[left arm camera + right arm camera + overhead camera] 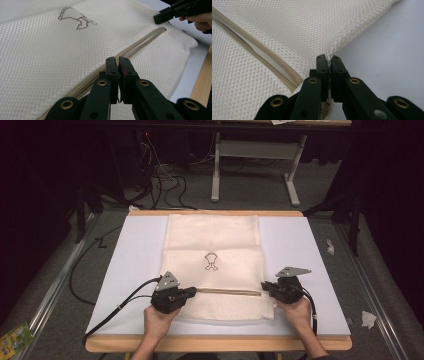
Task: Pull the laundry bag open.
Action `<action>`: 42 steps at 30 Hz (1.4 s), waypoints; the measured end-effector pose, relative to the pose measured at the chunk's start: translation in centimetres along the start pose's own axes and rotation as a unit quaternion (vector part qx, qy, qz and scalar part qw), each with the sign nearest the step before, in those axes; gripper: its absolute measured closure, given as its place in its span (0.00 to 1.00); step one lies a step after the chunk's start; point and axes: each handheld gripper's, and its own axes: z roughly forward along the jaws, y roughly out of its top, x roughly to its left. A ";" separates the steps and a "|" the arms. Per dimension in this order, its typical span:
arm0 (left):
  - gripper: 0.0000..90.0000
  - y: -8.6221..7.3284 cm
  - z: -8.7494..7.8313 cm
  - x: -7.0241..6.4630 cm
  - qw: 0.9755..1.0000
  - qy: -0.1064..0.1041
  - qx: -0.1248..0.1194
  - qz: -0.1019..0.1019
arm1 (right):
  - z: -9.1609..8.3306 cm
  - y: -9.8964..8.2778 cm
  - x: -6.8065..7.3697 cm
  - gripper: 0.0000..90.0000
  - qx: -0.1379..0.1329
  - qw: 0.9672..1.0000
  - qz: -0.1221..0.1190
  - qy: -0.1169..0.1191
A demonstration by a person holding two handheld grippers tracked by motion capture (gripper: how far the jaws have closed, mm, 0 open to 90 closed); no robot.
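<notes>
- A dim room with a grey floor, loose cables and a table frame at twelve o'clock; nearer, a pale grey worktop (130, 270) with a wooden edge.
- A cream mesh laundry bag (212, 240) lies flat in the middle of the worktop, running from twelve o'clock down to six.
- The bag is a fine honeycomb net with a small dark outline drawing (211, 261) near its centre and a beige zipper (227, 292) crossing it from nine to three o'clock, close to the near end.
- Judged by its look, the bag is light, limp and easily bunched; it would sag if lifted, so hems, corners or the zipper tape offer the surest hold.
- The left tool (117, 62) sits at the zipper's nine o'clock end, jaws pressed together at the tape; whether it grips the slider I cannot tell.
- The right tool (328, 60) is clamped on the bag's three o'clock edge, mesh pinched between its jaws.
</notes>
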 end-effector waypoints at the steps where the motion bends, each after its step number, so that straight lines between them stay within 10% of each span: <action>1: 0.97 -0.1 -0.1 0.1 1.000 0.001 0.000 0.000 | 0.0 0.0 0.0 0.98 -0.001 1.000 0.001 -0.001; 42: 0.97 -1.1 -2.8 1.9 0.999 0.026 -0.014 -0.025 | -0.1 0.0 -0.2 0.98 -0.006 1.000 0.000 -0.005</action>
